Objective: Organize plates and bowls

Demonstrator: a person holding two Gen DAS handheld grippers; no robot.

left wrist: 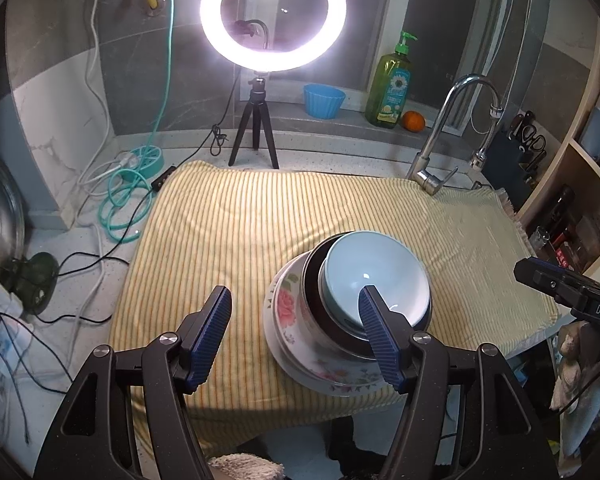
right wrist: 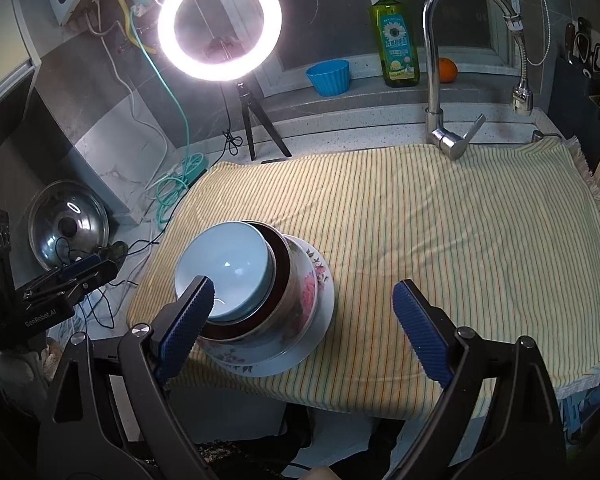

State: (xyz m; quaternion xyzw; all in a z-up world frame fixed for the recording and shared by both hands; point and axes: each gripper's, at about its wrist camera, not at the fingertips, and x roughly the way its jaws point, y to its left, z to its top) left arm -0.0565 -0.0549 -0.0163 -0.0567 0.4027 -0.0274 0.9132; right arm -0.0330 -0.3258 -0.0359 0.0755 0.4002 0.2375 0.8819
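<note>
One stack near the desk's front edge, on the striped towel (right wrist: 420, 216): blue bowl (left wrist: 374, 272) nested in a dark bowl (left wrist: 314, 280), in a floral bowl (left wrist: 288, 308), on a plate (right wrist: 320, 320). Left hand-held gripper (left wrist: 296, 320) released, empty; right hand-held gripper (right wrist: 304, 308) spread wide, nothing held. Stacking step looks done. Next move: back both clear, no nudging the tilted top bowl.
</note>
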